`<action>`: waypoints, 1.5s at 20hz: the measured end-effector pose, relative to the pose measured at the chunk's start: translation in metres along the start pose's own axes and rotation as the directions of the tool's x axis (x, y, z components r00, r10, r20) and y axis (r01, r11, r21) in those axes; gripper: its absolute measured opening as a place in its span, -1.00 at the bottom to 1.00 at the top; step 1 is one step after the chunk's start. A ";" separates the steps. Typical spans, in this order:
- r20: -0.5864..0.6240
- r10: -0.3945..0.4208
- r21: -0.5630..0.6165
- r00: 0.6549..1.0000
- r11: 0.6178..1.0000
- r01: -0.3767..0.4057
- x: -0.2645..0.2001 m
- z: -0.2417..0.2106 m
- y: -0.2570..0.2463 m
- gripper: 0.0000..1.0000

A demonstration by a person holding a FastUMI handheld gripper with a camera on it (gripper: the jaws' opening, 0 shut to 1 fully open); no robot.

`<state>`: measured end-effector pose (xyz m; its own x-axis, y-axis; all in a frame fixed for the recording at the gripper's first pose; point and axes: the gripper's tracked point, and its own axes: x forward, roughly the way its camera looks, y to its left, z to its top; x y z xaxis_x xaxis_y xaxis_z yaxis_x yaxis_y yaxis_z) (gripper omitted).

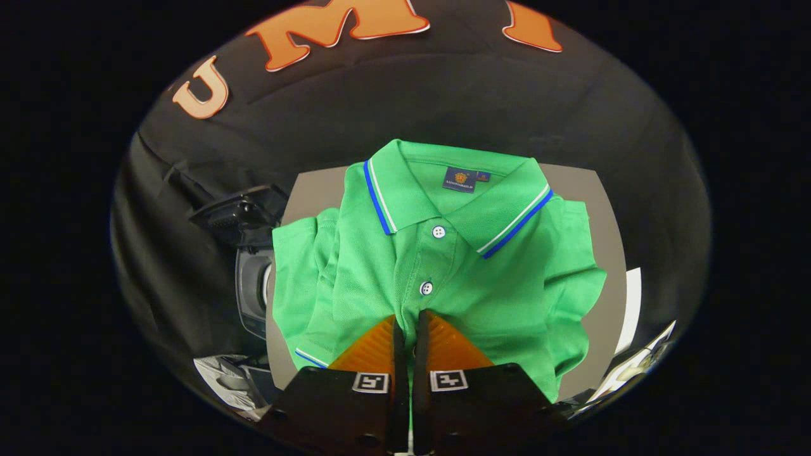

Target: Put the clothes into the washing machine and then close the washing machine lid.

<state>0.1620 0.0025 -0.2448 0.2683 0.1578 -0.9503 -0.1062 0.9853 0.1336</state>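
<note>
Gripper view rides on the gripper (409, 323), looking forward and steeply down along its nearly closed fingers, close above a folded green polo shirt (437, 266) on a grey tabletop (599, 253); booth wall beyond.

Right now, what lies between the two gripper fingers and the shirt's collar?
In the gripper view, the gripper is nearly closed over the green polo shirt. Between its fingertips and the collar lies only the shirt's button placket with two white buttons.
</note>
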 end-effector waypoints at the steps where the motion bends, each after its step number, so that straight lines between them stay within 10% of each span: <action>1: 0.032 0.006 -0.016 0.999 1.000 -0.006 0.001 0.000 -0.001 -0.80; 4: 0.220 0.012 -0.065 0.975 0.998 0.003 0.000 0.002 0.000 -0.83; 6: 0.437 0.014 -0.082 0.899 0.996 0.024 -0.001 0.003 0.001 -0.83; 15: 0.939 0.115 -0.130 0.323 0.991 0.026 -0.107 0.035 0.012 -0.85; 19: 0.961 0.207 -0.208 0.186 0.978 -0.015 -0.183 0.028 0.038 -0.85; 21: 0.950 0.206 -0.212 0.233 0.977 0.002 -0.182 0.032 0.049 -0.85; 23: 0.919 0.182 -0.187 0.350 0.982 -0.021 -0.154 0.033 0.048 -0.84; 26: 0.778 0.019 -0.051 0.628 0.998 0.034 -0.079 0.024 0.020 0.23; 28: 0.689 0.003 -0.023 0.725 1.000 0.018 -0.052 0.015 0.018 0.94; 30: 0.600 0.009 0.001 0.800 1.000 -0.012 -0.035 0.000 0.019 0.97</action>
<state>0.1507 0.0155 -0.2095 0.7880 0.1745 -0.5904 -0.1088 0.9834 0.1455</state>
